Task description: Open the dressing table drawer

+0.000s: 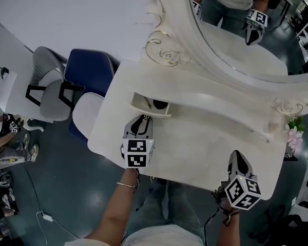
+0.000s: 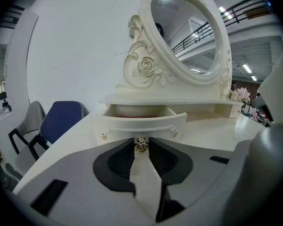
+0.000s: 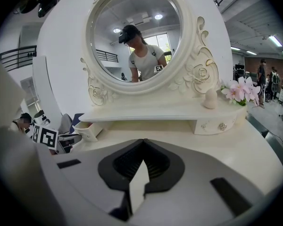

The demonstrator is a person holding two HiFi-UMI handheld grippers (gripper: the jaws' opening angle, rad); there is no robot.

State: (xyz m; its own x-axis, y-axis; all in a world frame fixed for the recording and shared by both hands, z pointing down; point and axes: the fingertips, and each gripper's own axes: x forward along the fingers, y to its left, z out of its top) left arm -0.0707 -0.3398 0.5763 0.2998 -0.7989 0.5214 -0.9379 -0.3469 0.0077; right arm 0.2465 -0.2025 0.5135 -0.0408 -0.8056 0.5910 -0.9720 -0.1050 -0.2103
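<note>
The cream dressing table (image 1: 205,137) has a small left drawer (image 1: 150,105) that stands pulled out from under its shelf; something dark lies inside. In the left gripper view the drawer front (image 2: 141,125) is just ahead, and my left gripper (image 2: 141,148) is shut on its gold knob (image 2: 141,143). From the head view the left gripper (image 1: 143,119) reaches the drawer from the front. My right gripper (image 1: 237,156) is over the table's front right edge, jaws shut (image 3: 142,141) with nothing between them.
An oval mirror (image 1: 246,29) in a carved frame rises behind the shelf. A second small drawer (image 3: 217,125), closed, sits at the shelf's right end, with an egg-shaped ornament (image 3: 210,99) and pink flowers (image 3: 239,91) above. A blue chair (image 1: 90,73) and a grey chair (image 1: 49,88) stand left of the table.
</note>
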